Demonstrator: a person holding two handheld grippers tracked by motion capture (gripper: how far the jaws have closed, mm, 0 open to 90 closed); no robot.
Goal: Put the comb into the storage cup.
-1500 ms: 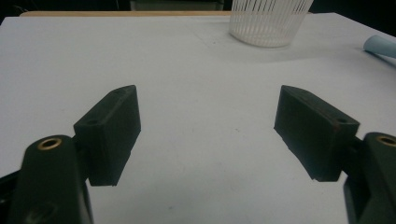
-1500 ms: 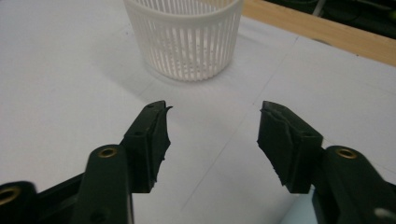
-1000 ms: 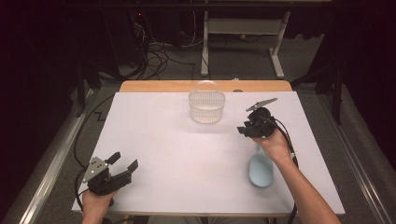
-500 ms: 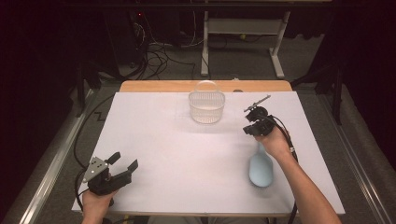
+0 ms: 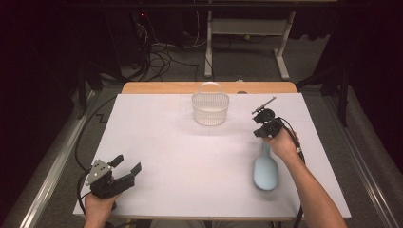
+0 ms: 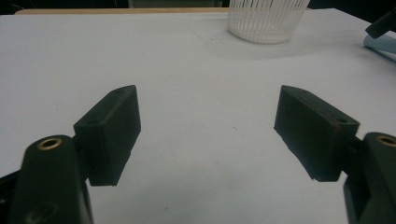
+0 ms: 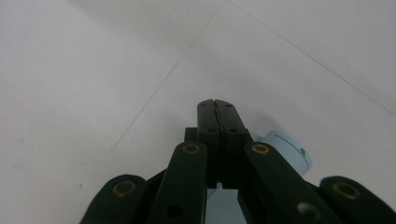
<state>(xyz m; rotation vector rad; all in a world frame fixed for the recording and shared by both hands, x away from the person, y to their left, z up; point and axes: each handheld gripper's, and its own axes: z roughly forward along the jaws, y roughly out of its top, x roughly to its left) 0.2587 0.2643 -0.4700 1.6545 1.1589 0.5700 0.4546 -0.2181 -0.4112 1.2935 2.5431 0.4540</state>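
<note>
- High view: my right gripper sits at the right of the white table, just past the narrow end of a pale blue bottle that lies flat and points away from me. The hand covers the bottle's neck, so I cannot tell from here whether the jaws touch it.
- High view: a clear basket stands at the far middle of the table, to the left of that gripper and apart from it.
- High view: my left gripper rests near the front left corner, well apart from bottle and basket, jaws spread.
- Left gripper view: the jaws stand wide apart with bare table between them; the basket is far ahead, and a sliver of the bottle shows at the right edge.
- Right gripper view: the jaws are pressed together with nothing between them. The bottle's round end lies under them and just to the right, behind the tips.
</note>
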